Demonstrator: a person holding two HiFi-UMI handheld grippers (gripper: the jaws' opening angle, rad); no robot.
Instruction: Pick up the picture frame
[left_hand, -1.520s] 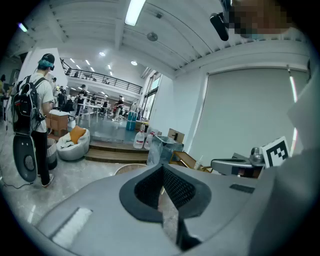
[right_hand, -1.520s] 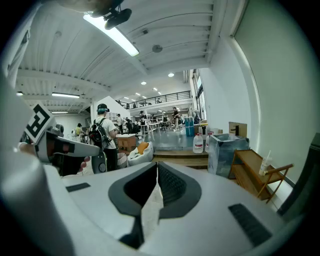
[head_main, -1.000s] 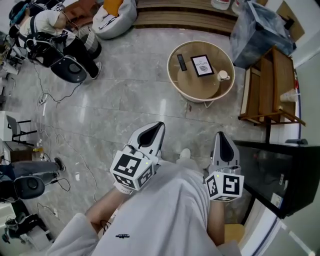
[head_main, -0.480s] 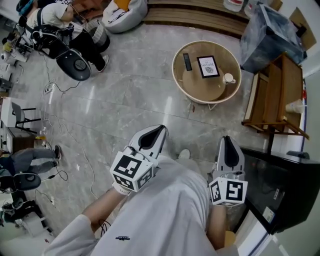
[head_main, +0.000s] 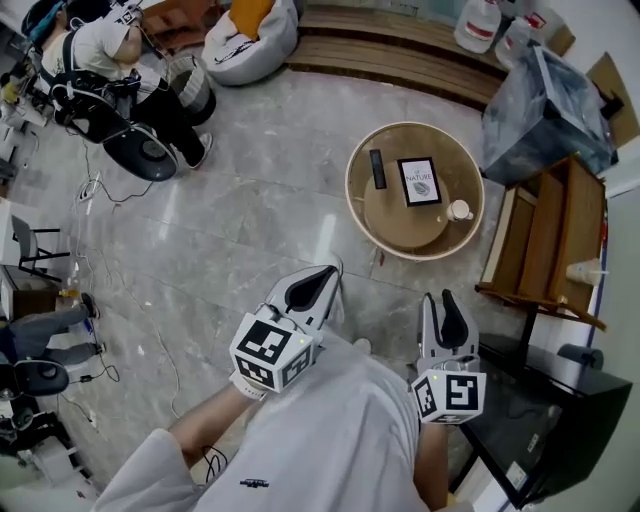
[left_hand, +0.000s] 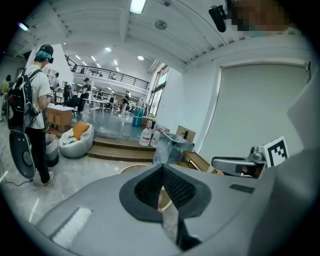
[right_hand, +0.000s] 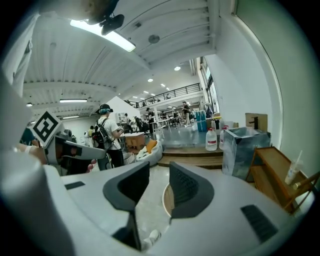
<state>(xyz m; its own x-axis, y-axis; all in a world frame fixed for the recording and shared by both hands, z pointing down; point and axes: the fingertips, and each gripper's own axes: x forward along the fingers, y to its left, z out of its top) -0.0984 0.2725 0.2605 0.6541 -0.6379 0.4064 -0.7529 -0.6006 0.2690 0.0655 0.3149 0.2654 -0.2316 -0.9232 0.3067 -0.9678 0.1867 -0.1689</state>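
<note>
**Frame on the round table, both grippers empty**

The black-edged rectangular picture frame (head_main: 419, 182) lies near the middle of the round wooden table (head_main: 400, 225). A slim dark remote (head_main: 377, 168) is at its ten o'clock and a white cup (head_main: 459, 210) at its four o'clock. The left gripper (head_main: 322, 275), at the table's seven o'clock, has its ribbed pads clenched on nothing. The right gripper (head_main: 445, 300), at six o'clock, is opening with its gap bare.

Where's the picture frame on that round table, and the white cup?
picture frame (head_main: 419, 182), head view, middle of its printed face.
white cup (head_main: 459, 210), head view, centre of its top.
</note>
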